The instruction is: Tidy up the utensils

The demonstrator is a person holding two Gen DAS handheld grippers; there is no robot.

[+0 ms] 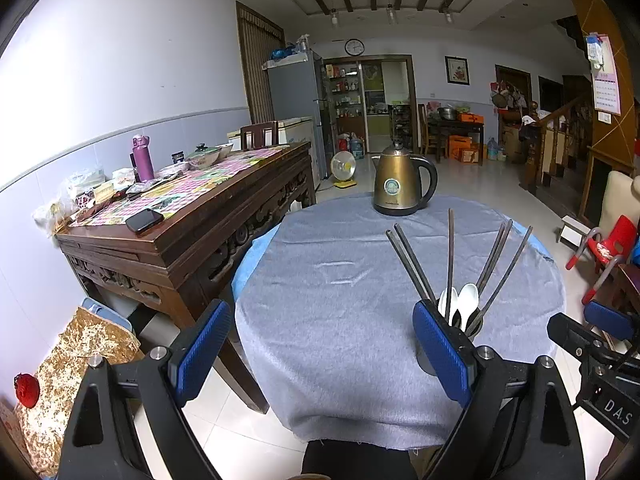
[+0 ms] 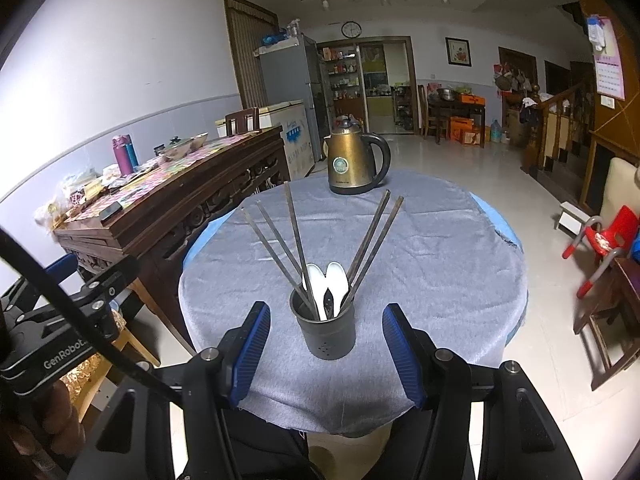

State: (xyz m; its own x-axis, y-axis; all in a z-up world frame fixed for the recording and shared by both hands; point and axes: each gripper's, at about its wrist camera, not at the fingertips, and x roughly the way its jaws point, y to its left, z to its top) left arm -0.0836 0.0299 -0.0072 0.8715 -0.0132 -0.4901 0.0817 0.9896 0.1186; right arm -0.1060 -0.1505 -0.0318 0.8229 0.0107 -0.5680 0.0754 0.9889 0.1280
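Right gripper (image 2: 325,344) fingers standing apart, gripping nothing; dark utensil holder (image 2: 323,330) sitting between and just ahead of them on the grey-clothed surface (image 2: 440,272), chopsticks (image 2: 294,236) and white spoons (image 2: 326,284) standing inside. Left gripper (image 1: 320,344) fingers spread wide, empty, holder beside its right finger.

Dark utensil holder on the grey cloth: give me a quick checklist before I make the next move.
1. Dark cylindrical utensil holder upright on the grey tablecloth: ok.
2. Dark chopsticks and two white spoons standing inside it: ok.
3. Any utensils loose on the cloth: none seen, ok.
4. Right gripper open, holder in front between its fingers, no contact: ok.
5. Left gripper open and empty: ok.
6. Bronze electric kettle standing apart behind the holder: ok.
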